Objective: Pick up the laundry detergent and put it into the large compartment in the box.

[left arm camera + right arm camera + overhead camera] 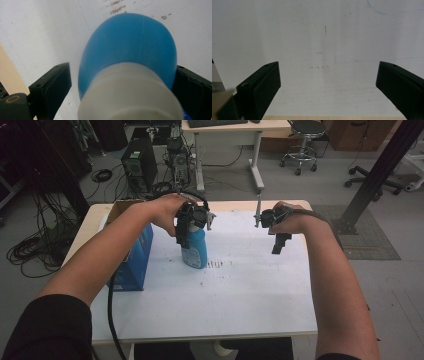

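High view is showing the left gripper coming down from above over a blue bottle that is standing upright on the white table, with a blue box just beside it on the far side from the other hand. Judging by how things are lying, the reach is done and the grasp is only starting; clamping, lifting and carrying the bottle somewhere are all left to do.

Left gripper view is looking straight down the bottle: its white cap is sitting between the two black jaws, the blue body swelling out beyond it. One jaw is lying against the bottle's side, while a sliver of table is showing between the other jaw and the bottle, so the claw is standing released around it, not yet pinching.

The right gripper is hovering well apart from the bottle over bare table. Right gripper view is showing its jaws spread wide with nothing between them, so that claw is released and holding nothing.
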Demonstrator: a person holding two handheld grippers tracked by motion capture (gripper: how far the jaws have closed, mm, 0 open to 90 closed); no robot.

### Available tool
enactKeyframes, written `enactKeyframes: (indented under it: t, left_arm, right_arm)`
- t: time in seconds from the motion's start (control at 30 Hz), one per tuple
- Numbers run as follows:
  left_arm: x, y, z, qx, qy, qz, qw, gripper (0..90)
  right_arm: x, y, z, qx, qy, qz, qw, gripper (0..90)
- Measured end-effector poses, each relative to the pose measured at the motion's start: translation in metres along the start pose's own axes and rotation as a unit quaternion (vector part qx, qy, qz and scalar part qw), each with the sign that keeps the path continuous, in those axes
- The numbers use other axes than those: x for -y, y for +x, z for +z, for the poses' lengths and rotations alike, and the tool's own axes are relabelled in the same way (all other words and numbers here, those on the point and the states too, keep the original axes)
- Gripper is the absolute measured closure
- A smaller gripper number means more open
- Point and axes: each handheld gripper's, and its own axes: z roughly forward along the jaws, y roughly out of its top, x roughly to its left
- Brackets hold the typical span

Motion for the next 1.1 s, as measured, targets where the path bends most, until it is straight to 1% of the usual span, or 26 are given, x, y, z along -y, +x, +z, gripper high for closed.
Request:
enactKeyframes:
  t: [0.13, 0.27, 0.37, 0.8, 0.87, 0.97, 1.1]
  left_arm:
    - [-0.0002, 0.0000, -0.0001, -0.001, 0.000, 0.001, 1.0000, 8.9]
    - [-0.0006, -0.0002, 0.0007, -0.006, 0.002, 0.002, 1.0000, 11.0]
    - [-0.0013, -0.0003, 0.0016, -0.005, 0.005, 0.001, 1.0000, 14.7]
    - [-0.0021, -0.0002, 0.0022, -0.007, 0.003, 0.006, 1.0000, 17.3]
    - [-0.0015, -0.0012, 0.0024, -0.008, 0.002, 0.002, 1.0000, 18.4]
    - [-0.0011, -0.0005, 0.0018, -0.009, 0.002, 0.006, 0.9999, 20.5]
    - [-0.0002, -0.0012, 0.0038, -0.009, 0.001, 0.003, 1.0000, 22.0]
  right_arm:
    - [0.0003, -0.0001, 0.0002, 0.001, 0.001, 0.000, 1.0000, 5.6]
    - [0.0005, -0.0001, 0.0004, 0.001, 0.002, 0.000, 1.0000, 5.6]
    - [0.0004, -0.0003, 0.0009, 0.002, 0.002, -0.001, 1.0000, 5.6]
    - [-0.0002, -0.0009, 0.0022, 0.000, 0.002, -0.001, 1.0000, 5.6]
    - [-0.0002, -0.0009, 0.0018, 0.000, 0.003, 0.000, 1.0000, 5.6]
    - [-0.0003, -0.0011, 0.0023, 0.000, 0.002, 0.000, 1.0000, 5.6]
    - [-0.0006, -0.0012, 0.0023, 0.000, 0.002, 0.000, 1.0000, 5.6]
